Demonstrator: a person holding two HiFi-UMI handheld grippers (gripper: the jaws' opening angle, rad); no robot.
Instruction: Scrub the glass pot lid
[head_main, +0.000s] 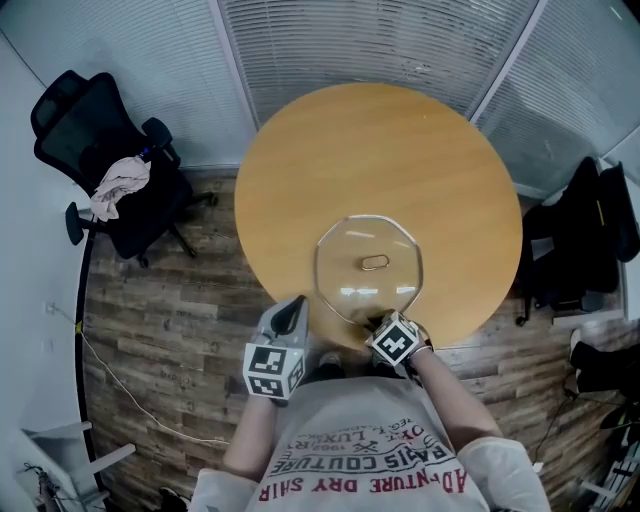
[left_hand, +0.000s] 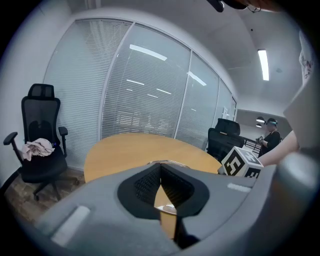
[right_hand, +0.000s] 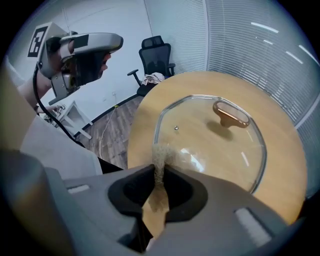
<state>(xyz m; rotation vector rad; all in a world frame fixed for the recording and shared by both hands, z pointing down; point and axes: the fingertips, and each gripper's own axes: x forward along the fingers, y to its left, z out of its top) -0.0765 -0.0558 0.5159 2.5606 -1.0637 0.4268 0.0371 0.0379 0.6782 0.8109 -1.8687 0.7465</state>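
Right tool (right_hand: 160, 169) clenched on a tan scouring pad (right_hand: 159, 152), mostly hidden between its jaws, at the near rim of the glass pot lid (right_hand: 210, 140) on the round table (right_hand: 287, 157); left tool (left_hand: 160, 171) pinched together, empty.

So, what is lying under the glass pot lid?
Through the clear glass lid only the wooden table shows. Right under its handle and rim, I cannot see.

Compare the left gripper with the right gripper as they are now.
The left gripper is shut on nothing; the right gripper is shut on a tan scrub pad. The right gripper reaches the glass lid at its near rim; the left gripper hangs off the glass. Both point toward it.
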